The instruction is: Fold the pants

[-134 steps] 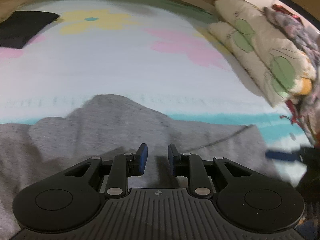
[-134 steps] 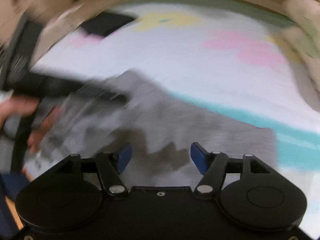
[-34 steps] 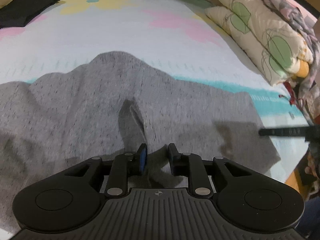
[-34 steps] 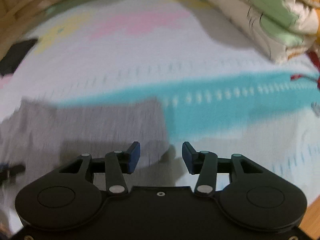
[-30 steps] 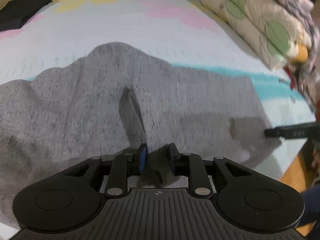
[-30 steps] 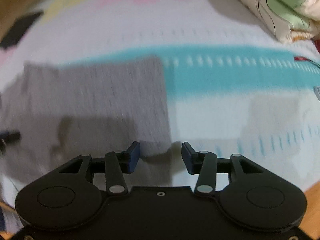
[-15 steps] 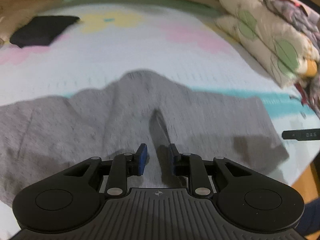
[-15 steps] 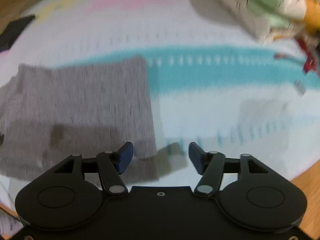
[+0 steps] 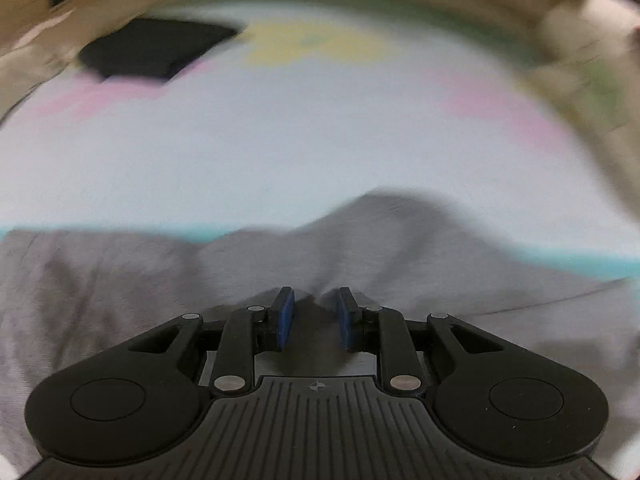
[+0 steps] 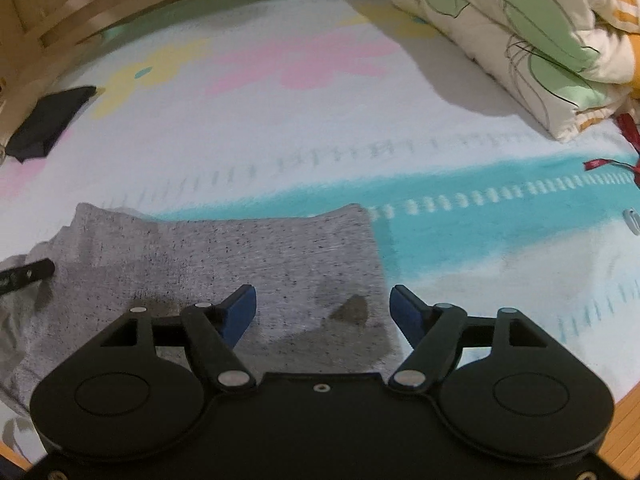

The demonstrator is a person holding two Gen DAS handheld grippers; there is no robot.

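Note:
Grey speckled pants [image 10: 224, 256] lie spread on a flower-print bed sheet [image 10: 320, 132]. In the right wrist view my right gripper [image 10: 323, 304] is open and empty, hovering over the pants' right end near its edge. In the blurred left wrist view my left gripper [image 9: 313, 312] has its blue pads a narrow gap apart over a raised fold of the grey pants [image 9: 380, 240]; I cannot tell if cloth is pinched. The left gripper's finger [image 10: 24, 274] shows at the far left of the right wrist view.
A folded dark garment [image 10: 48, 120] lies at the far left of the bed [image 9: 156, 50]. A folded quilt with green leaves [image 10: 532, 36] sits at the right. A red tag [image 10: 600, 165] lies by the right edge. Wooden floor [image 10: 624, 432] shows beyond the near edge.
My right gripper has opened wider over the pants' right end. My left gripper has swung left and lower over the cloth, and the fold before it now looks flatter.

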